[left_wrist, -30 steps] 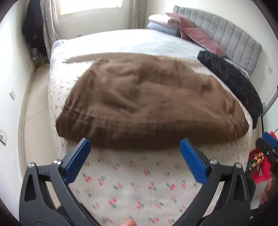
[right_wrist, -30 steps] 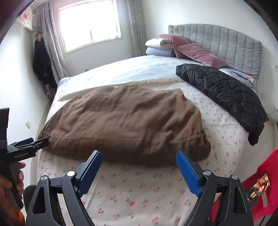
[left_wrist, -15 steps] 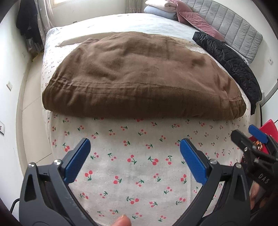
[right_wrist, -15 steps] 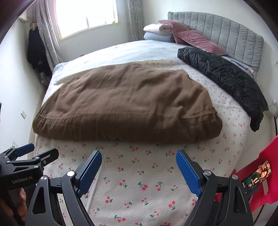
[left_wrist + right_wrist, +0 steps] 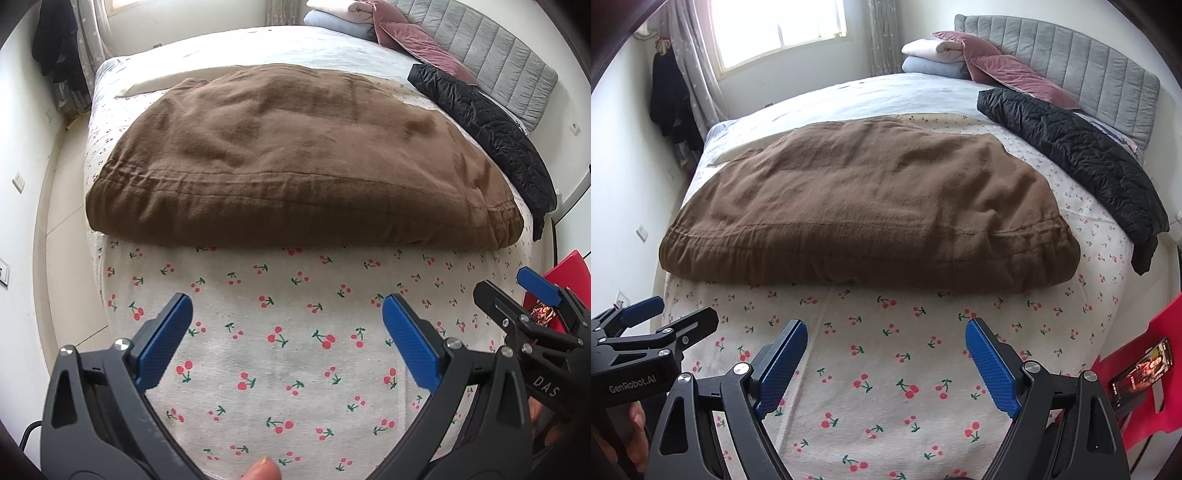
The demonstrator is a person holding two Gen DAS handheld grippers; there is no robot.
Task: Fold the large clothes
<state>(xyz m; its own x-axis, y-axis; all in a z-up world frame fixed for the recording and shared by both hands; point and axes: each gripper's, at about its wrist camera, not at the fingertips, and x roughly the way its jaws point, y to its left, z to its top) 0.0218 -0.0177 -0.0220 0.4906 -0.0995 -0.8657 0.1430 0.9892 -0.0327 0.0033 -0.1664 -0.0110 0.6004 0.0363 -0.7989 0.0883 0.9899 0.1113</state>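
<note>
Both grippers (image 5: 286, 332) (image 5: 886, 354) agape before brown garment (image 5: 295, 158).

A home bedroom was shown: a bed (image 5: 1071, 332) covered by a cherry-print sheet, backed by a grey padded headboard (image 5: 1071, 62), with pillows (image 5: 1008, 70) and folded blankets (image 5: 931, 55) stacked beside it, and a curtained window (image 5: 779, 29) set behind.

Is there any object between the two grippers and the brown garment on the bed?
Nothing visible. Only bare cherry-print sheet lies between the open left gripper, the open right gripper and the brown garment's near hem. The black jacket lies off to the right.
</note>
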